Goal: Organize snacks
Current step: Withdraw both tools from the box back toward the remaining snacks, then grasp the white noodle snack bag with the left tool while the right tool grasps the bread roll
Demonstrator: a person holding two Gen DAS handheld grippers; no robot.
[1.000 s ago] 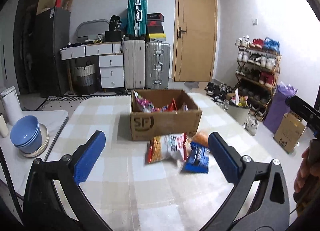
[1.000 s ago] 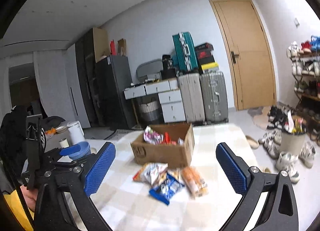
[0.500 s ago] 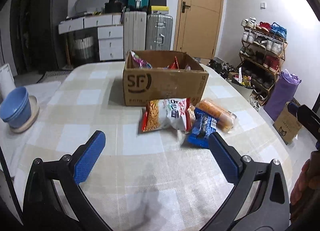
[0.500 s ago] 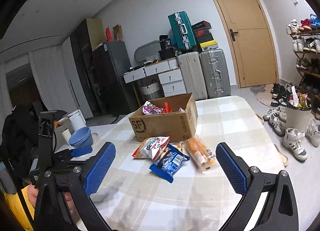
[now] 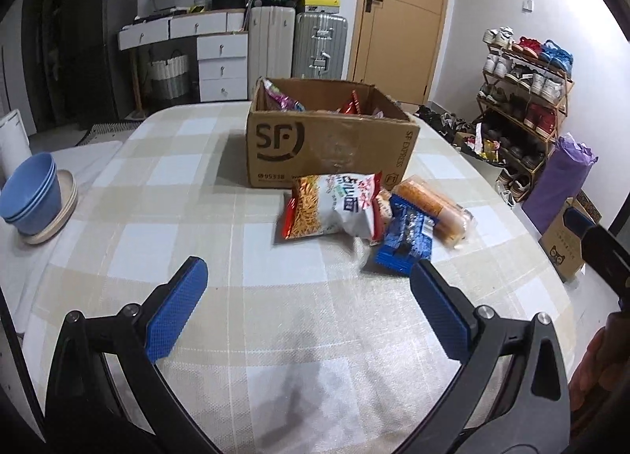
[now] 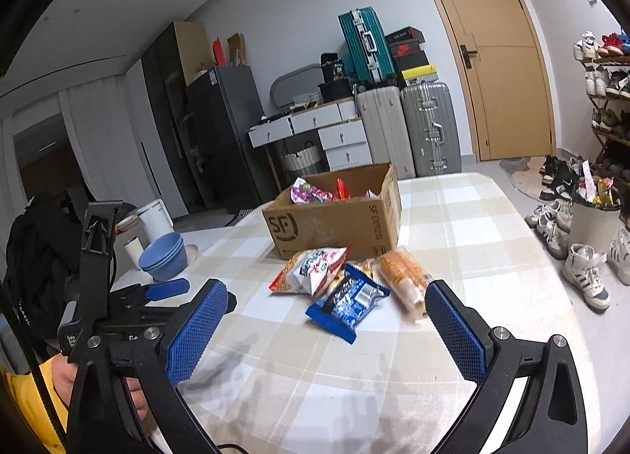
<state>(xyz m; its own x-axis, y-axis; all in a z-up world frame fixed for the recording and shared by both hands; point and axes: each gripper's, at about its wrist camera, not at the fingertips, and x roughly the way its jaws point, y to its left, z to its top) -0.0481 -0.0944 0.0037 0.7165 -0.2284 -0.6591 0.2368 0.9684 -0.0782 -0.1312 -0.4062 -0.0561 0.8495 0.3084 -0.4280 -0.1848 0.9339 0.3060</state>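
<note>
A brown cardboard box (image 5: 330, 147) (image 6: 334, 223) marked SF stands on the checked table, with several snack packs inside. In front of it lie a red-and-white chip bag (image 5: 334, 206) (image 6: 311, 269), a blue wrapped pack (image 5: 407, 237) (image 6: 348, 302) and an orange roll pack (image 5: 435, 206) (image 6: 403, 273). My left gripper (image 5: 309, 312) hangs open over the table, short of the snacks, nothing between its fingers. My right gripper (image 6: 327, 330) is open too, just in front of the blue pack. The left gripper (image 6: 157, 296) shows at the left of the right wrist view.
Stacked blue bowls (image 5: 31, 194) (image 6: 163, 257) on a plate sit at the table's left. A white canister (image 6: 155, 219) stands behind them. Suitcases (image 5: 297, 44), drawers, a shoe rack (image 5: 523, 99) and a door line the room. A hand (image 5: 598, 363) holds the right gripper.
Both grippers have tilted down and moved in toward the table; the box and loose snacks now look nearer and lower in view. Nothing has been grasped.
</note>
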